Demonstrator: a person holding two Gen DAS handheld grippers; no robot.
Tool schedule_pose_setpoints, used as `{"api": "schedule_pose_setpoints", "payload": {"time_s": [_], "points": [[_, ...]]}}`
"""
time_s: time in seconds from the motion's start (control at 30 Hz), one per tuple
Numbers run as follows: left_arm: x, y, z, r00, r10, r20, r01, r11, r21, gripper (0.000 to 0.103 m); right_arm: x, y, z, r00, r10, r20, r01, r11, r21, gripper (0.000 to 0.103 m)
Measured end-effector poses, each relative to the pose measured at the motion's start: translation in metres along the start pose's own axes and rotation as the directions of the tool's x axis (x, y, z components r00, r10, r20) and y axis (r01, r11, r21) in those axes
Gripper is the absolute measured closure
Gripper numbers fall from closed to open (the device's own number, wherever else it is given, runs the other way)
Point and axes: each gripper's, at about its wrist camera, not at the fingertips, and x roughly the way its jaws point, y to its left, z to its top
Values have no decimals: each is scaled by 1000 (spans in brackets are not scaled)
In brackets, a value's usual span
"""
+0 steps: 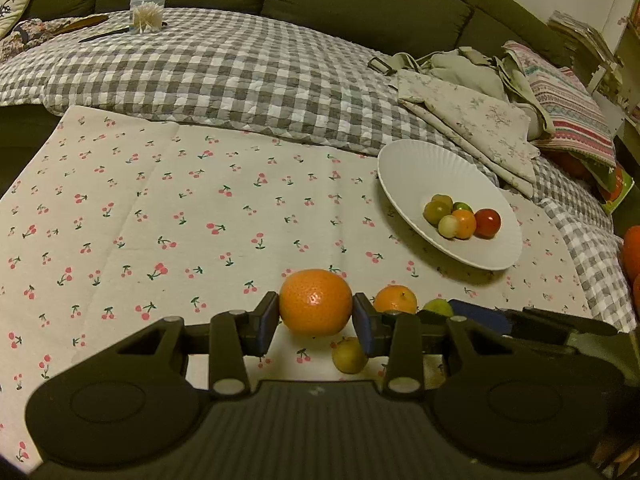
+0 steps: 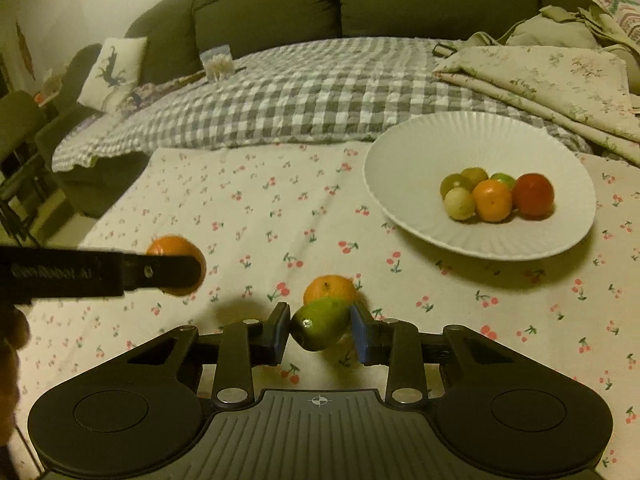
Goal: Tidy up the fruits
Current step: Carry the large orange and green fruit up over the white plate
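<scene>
1. Left wrist view: nearest the lens, the left gripper (image 1: 316,322) has its jaws closed onto a large orange (image 1: 315,302), one blue pad touching each side. The fruit seems lifted clear of the cherry-print cloth (image 1: 160,220), probably so it can travel to the white ribbed plate (image 1: 404,164). That plate sits well beyond the gripper and to its right, and holds six small fruits, among them a red one (image 1: 488,222). A small yellow-green fruit (image 1: 349,355) lies on the cloth just under the held orange; a smaller orange (image 1: 395,299) rests just right of the gripper. No readable writing shows here.

2. Right wrist view: closest in, the right gripper (image 2: 320,330) pinches a green pear-like fruit (image 2: 320,322), tilted, with jaws narrowed to its width. A small orange (image 2: 330,288) lies on the cloth just behind it. The plate (image 2: 400,152) is beyond and right of the gripper, likely the destination. Off to the left, the other gripper's finger (image 2: 100,272) covers its orange; its side bears blurred lettering that appears to read "GenRobot.AI".
</scene>
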Motion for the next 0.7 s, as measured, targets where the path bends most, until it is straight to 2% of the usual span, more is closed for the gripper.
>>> {"api": "schedule_pose_setpoints", "payload": {"time_s": [0.17,0.33,0.7], "points": [[2,-4,1,1000,1,7,-1,1000,15,65,-6,-4,3,1000,-7,4,6,1000,18,71],[6,-22,1,1000,-16,16,15,997,77,65,-18,-9,7,1000,-8,24,7,999,43,71],[14,-42,12,996,-31,87,15,983,182,65,-42,-39,22,995,-63,74,54,991,120,71]]}}
